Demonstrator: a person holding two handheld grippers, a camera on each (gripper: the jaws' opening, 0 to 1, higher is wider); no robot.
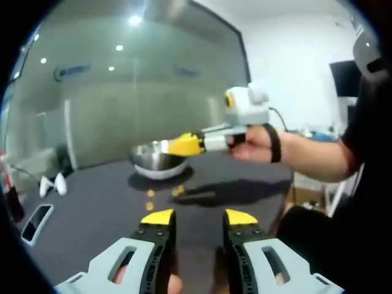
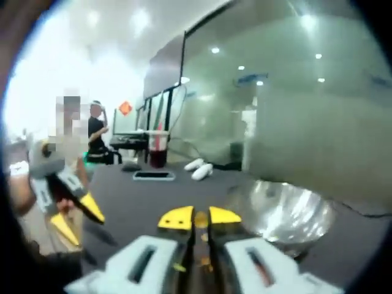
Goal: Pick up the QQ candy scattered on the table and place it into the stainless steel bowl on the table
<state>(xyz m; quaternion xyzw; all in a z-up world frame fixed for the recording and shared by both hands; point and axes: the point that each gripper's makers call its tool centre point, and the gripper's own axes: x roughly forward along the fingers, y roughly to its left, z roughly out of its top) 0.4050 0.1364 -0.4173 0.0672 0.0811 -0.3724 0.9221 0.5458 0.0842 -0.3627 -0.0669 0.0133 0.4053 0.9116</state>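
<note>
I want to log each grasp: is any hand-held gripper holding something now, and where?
The right hand-held gripper pinches a small orange candy between its yellow tips, beside the bowl. The left hand-held gripper is open, holding nothing.

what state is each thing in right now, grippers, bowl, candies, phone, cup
left gripper: open, empty
right gripper: shut on a candy, beside the bowl
stainless steel bowl: upright on the table
loose candies: lying on the table
phone: flat
cup: upright

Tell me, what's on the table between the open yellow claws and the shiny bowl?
Small yellow candies on the dark table, in the left gripper view, between the left gripper and bowl.
</note>
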